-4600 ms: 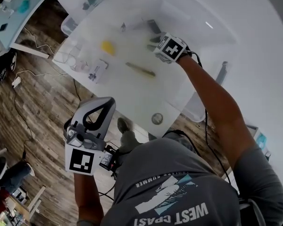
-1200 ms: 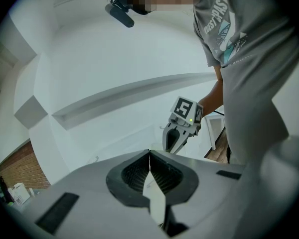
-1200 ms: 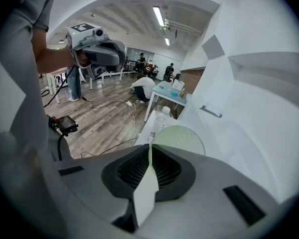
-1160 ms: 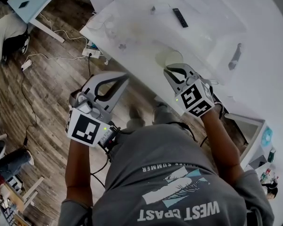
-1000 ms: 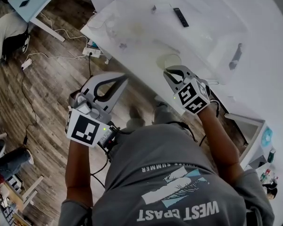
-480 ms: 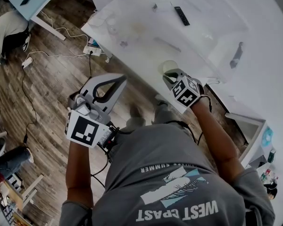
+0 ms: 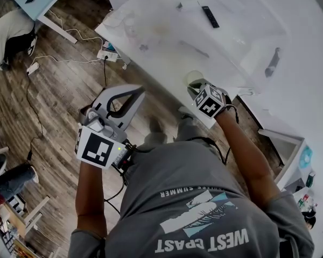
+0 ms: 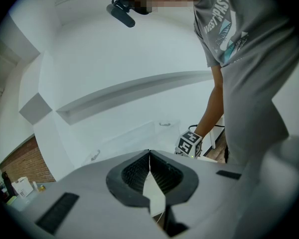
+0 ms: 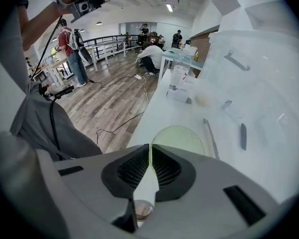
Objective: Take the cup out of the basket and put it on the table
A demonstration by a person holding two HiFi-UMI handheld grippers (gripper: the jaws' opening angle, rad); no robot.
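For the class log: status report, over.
Left gripper jaws shut, empty. Right gripper jaws shut on cup rim. Cup at table edge. Nothing blocking.

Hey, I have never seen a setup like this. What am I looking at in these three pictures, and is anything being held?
No robot here: a person holds a two-jaw tool in each hand. One picture looks down from a camera on the person's head; the other two cameras ride on the tools, looking along their jaws. The left gripper is over the wooden floor, shut and empty. The right gripper pinches the rim of a pale green cup near the white table's edge. A dark remote and clear basket are there too.
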